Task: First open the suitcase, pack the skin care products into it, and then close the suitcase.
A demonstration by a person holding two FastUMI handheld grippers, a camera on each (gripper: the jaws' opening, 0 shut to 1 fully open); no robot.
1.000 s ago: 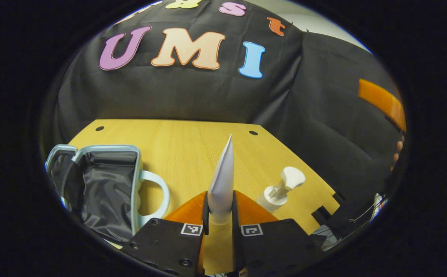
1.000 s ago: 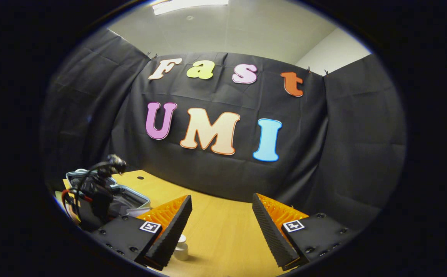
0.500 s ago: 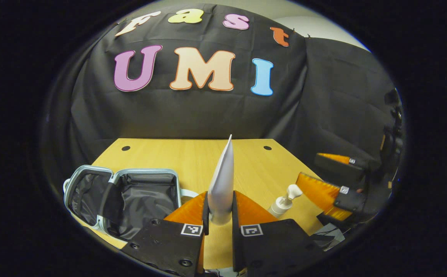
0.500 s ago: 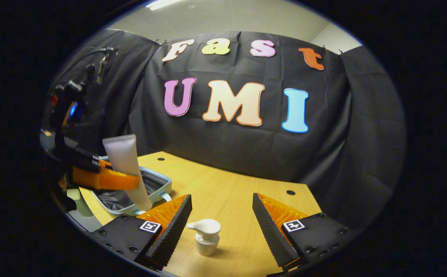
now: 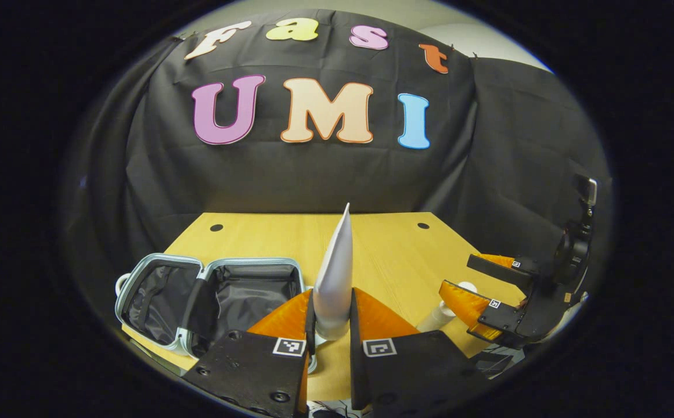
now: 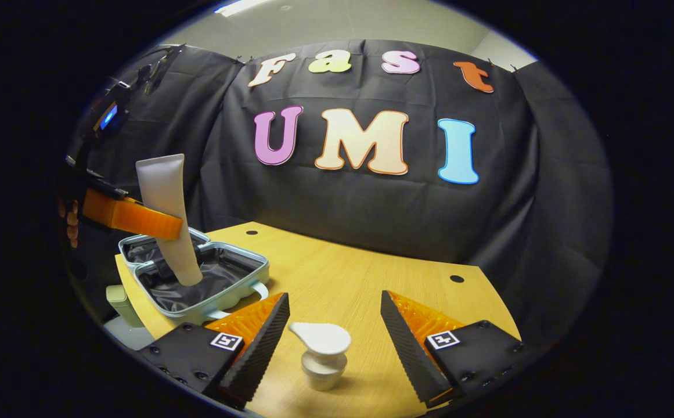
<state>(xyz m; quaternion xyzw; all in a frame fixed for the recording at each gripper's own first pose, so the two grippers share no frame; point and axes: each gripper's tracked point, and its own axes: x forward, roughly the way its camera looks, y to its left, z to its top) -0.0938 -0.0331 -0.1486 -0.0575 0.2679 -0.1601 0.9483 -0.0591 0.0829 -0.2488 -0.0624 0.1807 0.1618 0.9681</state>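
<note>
The wooden table has a pale, straight-grained top with small dark round holes near its far corners, and its right edge is cut at an angle. Black cloth hangs behind it and wraps round both sides; above the cloth, in the right gripper view, a grey ceiling with a light panel shows.

The left gripper is clamped on a white squeeze tube, which stands upright between its fingers with the flat crimped end pointing up. In the right gripper view that tube hangs cap-down over the open suitcase. To the left of the left gripper's fingers the suitcase lies open near the table's front edge, a light blue shell with dark lining, both halves laid flat.

The right gripper has its jaws spread wide, one finger on each side of a white pump bottle that stands upright on the table; neither finger touches it. In the left gripper view the right gripper sits to the right of the fingers, low over the table, with the pump bottle partly hidden behind it.
</note>
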